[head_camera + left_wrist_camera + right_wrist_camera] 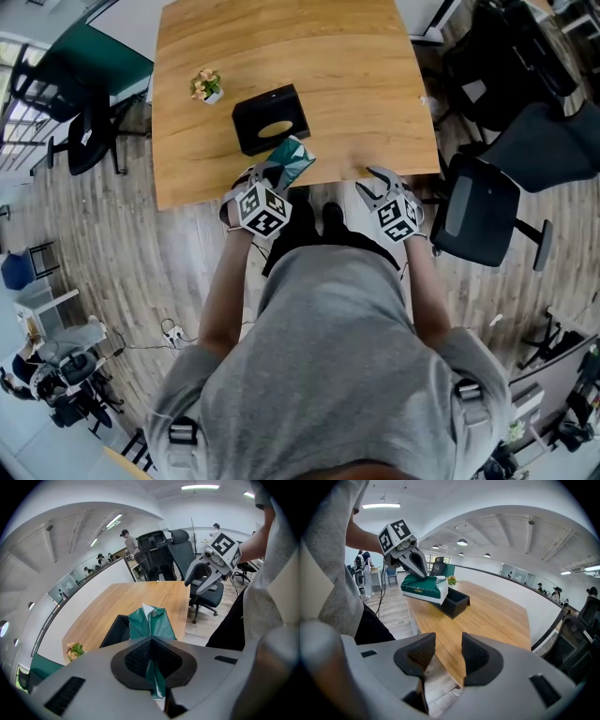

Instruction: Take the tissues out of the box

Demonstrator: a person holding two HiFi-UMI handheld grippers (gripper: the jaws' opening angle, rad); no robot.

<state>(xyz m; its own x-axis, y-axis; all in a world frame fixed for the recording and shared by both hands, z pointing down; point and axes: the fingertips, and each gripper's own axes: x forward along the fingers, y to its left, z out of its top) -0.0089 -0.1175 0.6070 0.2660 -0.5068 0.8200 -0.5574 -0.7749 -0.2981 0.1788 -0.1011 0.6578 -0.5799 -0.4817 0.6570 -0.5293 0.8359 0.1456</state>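
**Pinched, and clear of the box**

Nearest the lens, grey shirt (pixel 328 375), then both grippers at the near edge of the tabletop (pixel 328 56). Fingers of left gripper (pixel 272 178) clamped on green tissue pack (pixel 292 159), held in the air, out of black box (pixel 270 117) and just over its near end. Fingers of right gripper (pixel 377 180) apart and empty, over the tabletop's edge. Small potted plant (pixel 206 86) left of the box.
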